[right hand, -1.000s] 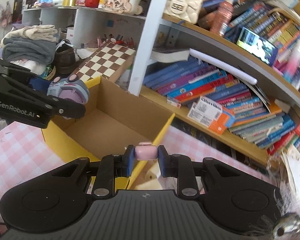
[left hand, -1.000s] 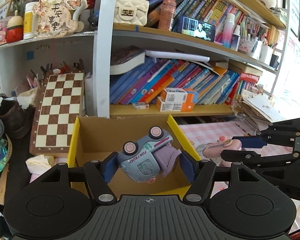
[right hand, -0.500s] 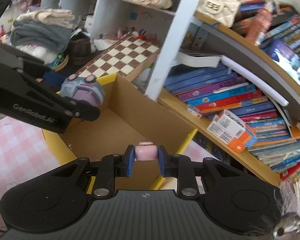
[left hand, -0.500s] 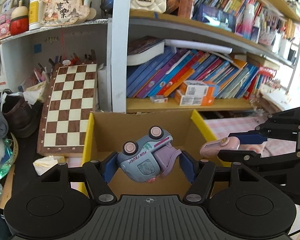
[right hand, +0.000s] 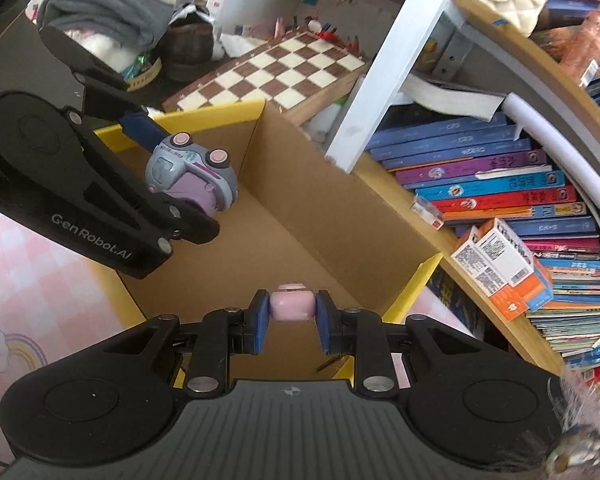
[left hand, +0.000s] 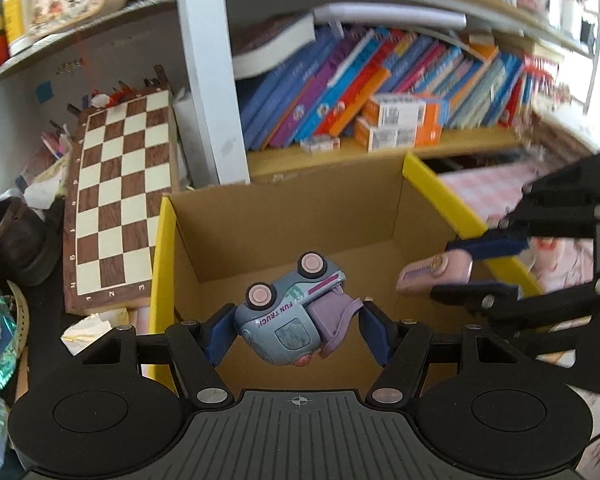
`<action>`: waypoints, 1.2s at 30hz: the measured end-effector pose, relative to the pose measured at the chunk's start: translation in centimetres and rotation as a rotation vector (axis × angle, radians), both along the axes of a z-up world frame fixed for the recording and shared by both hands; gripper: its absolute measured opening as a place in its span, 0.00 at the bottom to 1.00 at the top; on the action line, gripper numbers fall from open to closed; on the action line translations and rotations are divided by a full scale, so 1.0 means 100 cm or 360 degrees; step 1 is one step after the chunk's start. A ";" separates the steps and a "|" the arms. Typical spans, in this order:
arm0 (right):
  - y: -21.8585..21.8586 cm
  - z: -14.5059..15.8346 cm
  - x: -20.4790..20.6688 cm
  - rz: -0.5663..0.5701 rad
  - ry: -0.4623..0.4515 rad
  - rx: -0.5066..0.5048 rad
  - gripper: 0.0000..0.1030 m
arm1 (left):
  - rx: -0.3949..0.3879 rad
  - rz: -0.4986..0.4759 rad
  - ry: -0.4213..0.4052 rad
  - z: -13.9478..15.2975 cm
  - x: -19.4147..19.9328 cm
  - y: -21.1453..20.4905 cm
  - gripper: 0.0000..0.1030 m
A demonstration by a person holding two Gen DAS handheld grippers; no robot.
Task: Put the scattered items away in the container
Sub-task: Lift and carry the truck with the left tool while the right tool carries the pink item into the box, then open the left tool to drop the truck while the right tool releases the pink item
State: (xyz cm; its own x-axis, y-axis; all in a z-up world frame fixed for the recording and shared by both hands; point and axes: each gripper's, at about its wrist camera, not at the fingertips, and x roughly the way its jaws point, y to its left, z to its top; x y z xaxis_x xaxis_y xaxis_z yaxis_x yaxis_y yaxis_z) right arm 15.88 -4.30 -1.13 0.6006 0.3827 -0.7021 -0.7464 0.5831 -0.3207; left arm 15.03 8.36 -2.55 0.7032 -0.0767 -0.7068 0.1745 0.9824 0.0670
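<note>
Pink checked tablecloth (right hand: 40, 288) w/ rainbow print is seen lower left of right-wrist view; yellow-rimmed brown cardboard box (right hand: 312, 208) is set on it, centre frame. Wooden chessboard (left hand: 116, 204) is seen behind, left.

The left gripper (left hand: 298, 326) clamps a blue-grey toy truck (left hand: 288, 316), tipped on its side with pink wheels up, above the open cardboard box (left hand: 284, 220) with yellow rims. At the right, the right gripper (left hand: 476, 268) pinches a flat pink object (left hand: 434, 272) over the box's right edge. A chessboard (left hand: 118, 204) leans against the shelving left of the box. Behind the box, a shelf of slanting books (left hand: 364, 96) carries two orange-and-white cartons (left hand: 400, 124).
</note>
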 end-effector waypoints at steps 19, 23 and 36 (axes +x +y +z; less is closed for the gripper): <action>0.014 -0.024 0.048 0.0113 0.0258 -0.0156 0.22 | 0.0129 -0.0104 0.0152 -0.028 0.025 -0.005 0.64; 0.017 -0.029 0.051 0.0121 0.0296 -0.0169 0.22 | 0.0125 -0.0114 0.0170 -0.031 0.028 -0.005 0.64; 0.022 -0.034 0.055 0.0138 0.0334 -0.0171 0.23 | 0.0116 -0.0124 0.0197 -0.031 0.029 -0.005 0.64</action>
State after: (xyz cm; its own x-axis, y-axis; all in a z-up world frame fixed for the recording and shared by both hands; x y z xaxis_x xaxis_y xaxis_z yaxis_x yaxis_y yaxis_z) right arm 21.41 -2.14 -4.55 0.4056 0.3429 -0.8473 -0.8488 0.4852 -0.2100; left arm 17.95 7.88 -5.68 0.6041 -0.0733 -0.7935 0.2616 0.9588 0.1106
